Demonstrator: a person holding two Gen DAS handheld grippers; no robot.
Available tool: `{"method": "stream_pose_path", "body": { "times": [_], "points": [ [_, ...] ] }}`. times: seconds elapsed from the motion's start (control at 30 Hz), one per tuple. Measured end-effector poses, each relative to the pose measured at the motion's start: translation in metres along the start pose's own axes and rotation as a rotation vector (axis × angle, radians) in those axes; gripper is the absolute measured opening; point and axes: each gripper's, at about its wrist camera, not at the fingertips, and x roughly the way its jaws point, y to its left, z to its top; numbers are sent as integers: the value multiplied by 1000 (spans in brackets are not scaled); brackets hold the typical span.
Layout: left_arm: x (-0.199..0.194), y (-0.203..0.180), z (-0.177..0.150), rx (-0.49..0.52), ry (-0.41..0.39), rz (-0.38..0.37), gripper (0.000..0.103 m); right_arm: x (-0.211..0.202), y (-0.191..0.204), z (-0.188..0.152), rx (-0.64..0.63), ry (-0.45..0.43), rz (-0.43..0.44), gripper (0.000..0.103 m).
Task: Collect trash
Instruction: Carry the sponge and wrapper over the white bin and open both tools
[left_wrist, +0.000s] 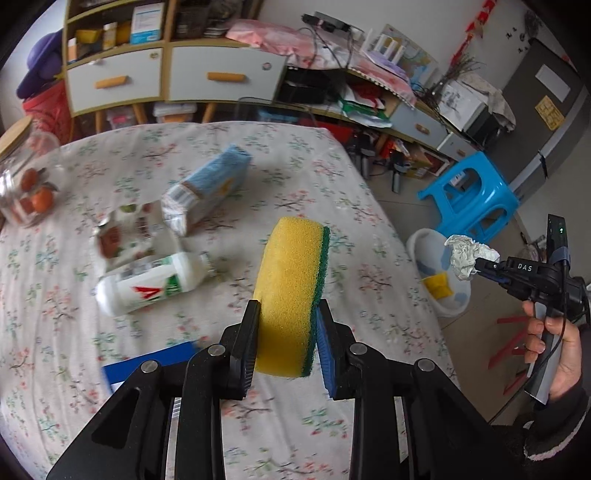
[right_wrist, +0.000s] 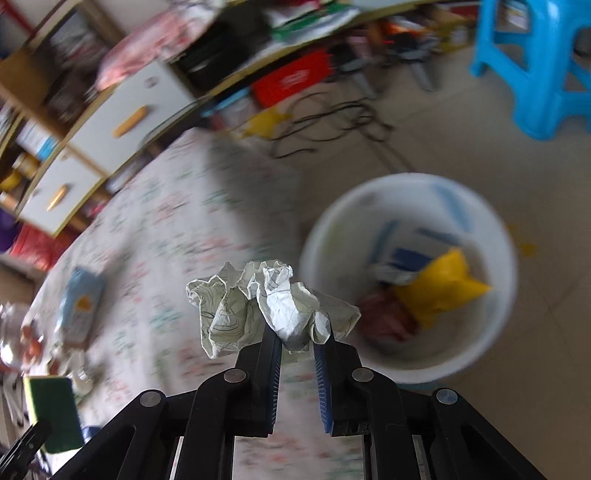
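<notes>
- Left wrist view: left claw (left_wrist: 286, 314) is clenched on a yellow sponge (left_wrist: 290, 291) w/ green scrub side, pads on both flat faces so it stands on edge, lifted clear of the bench (left_wrist: 332, 177) w/ floral cloth.
- On the bench behind it: white bottle (left_wrist: 151, 282) lying on its side, blue carton (left_wrist: 207, 188) tipped over, a crumpled wrapper (left_wrist: 125, 236) between them, a blue card (left_wrist: 151, 365) near the claw (all prob. trash not yet collected). Glass jar (left_wrist: 26, 177) w/ fruit at the far left edge, likely not trash.
- Same view, at right: a person's hand (left_wrist: 554, 350) holds the right claw (left_wrist: 476, 264) out past the bench edge, gripping a crumpled paper ball (left_wrist: 467, 254) above the white bin (left_wrist: 439, 273) on the floor.
- Right wrist view (blurry bkgd): right claw (right_wrist: 299, 332) pinches the paper ball (right_wrist: 266, 306) at its lower fold only, jaws nearly together; most of the wad bulges out front.
- Bin (right_wrist: 410, 280) sits just ahead and right, on the floor beside the bench, w/ a yellow wrapper (right_wrist: 439, 291) and other scraps inside. Paper isn't over the opening yet, I'd say, so hold the grip. Blue stool (right_wrist: 535, 66) stands well beyond.
</notes>
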Motion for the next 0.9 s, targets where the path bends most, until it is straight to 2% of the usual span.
{"method": "stream_pose_path", "body": {
  "times": [0.13, 0.2, 0.23, 0.27, 0.33, 0.5, 0.9],
  "points": [
    [20, -30, 4, 40, 29, -23, 30, 0, -36, 7, 57, 2, -42, 18],
    [30, -46, 6, 61, 47, -32, 30, 1, -50, 11, 83, -2, -60, 21],
    [35, -54, 7, 66, 56, -43, 30, 2, -55, 12, 95, -1, -69, 32],
    [40, -61, 9, 68, 63, -54, 30, 3, -62, 14, 111, 2, -74, 48],
    [52, -79, 13, 80, 79, -80, 30, 3, -72, 15, 136, 5, -75, 58],
    [78, -124, 22, 138, 98, -114, 30, -7, -85, 17, 143, -3, -86, 60],
    [133, -215, 33, 207, 135, -221, 31, -31, -128, 8, 136, -23, -149, 64]
  ]
}}
